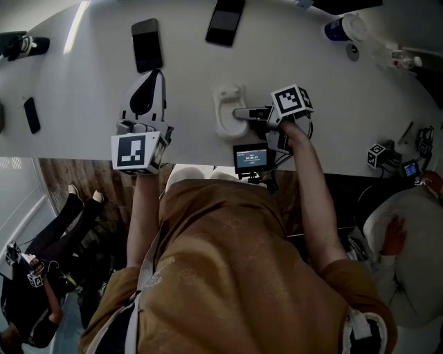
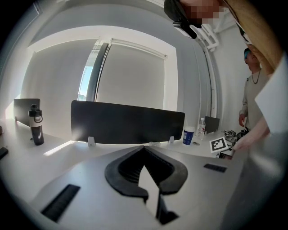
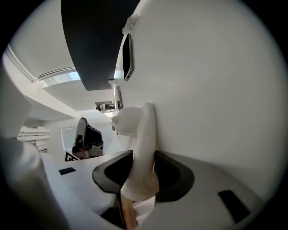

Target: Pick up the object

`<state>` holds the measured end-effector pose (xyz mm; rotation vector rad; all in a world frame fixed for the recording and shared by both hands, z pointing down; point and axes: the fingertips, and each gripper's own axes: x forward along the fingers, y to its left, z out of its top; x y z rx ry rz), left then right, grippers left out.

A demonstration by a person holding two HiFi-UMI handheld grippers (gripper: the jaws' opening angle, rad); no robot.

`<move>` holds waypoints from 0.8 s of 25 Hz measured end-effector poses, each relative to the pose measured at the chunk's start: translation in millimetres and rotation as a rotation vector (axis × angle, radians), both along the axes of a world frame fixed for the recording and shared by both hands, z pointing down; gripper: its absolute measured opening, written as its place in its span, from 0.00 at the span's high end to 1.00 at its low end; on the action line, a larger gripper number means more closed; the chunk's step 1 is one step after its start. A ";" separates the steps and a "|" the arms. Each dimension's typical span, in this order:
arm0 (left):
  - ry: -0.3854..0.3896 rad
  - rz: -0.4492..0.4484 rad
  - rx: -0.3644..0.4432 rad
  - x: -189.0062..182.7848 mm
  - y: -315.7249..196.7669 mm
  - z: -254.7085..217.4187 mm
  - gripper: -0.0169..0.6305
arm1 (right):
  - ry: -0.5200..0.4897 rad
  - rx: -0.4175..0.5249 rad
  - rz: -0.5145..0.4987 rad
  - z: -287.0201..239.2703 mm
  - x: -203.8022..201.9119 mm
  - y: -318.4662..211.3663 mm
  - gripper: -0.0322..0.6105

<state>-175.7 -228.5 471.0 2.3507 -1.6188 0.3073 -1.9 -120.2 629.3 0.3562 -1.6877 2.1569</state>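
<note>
The object is a white moulded stand (image 1: 227,110) that sits on the white table (image 1: 90,104) near its front edge. My right gripper (image 1: 239,113) reaches it from the right, rolled onto its side. In the right gripper view the stand's (image 3: 136,123) flat lower part lies between the two black pads (image 3: 111,170), and both touch it, so my right gripper (image 3: 144,156) is shut on it. My left gripper (image 1: 146,92) rests to the stand's left, apart from it. Its tips meet with nothing between them in the left gripper view (image 2: 144,148).
Two black phones (image 1: 147,44) (image 1: 225,21) lie farther back on the table. A dark bottle (image 1: 21,45) is far left and a cup (image 1: 344,28) far right. A black divider panel (image 2: 126,121) stands across the back. Another person (image 1: 408,242) sits at right.
</note>
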 end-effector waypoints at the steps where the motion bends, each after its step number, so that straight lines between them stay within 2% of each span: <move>1: -0.001 -0.004 -0.003 -1.4 -0.1 0.5 0.96 | -0.006 -0.004 0.003 -0.3 -0.7 0.3 0.70; 9: -0.003 -0.026 -0.011 -10.9 -0.1 0.1 0.96 | -0.018 -0.003 -0.038 -1.4 -6.8 10.9 0.72; 20: 0.007 -0.010 -0.016 -4.1 3.8 -0.4 0.96 | -0.049 0.079 0.045 -16.3 -3.4 9.0 0.72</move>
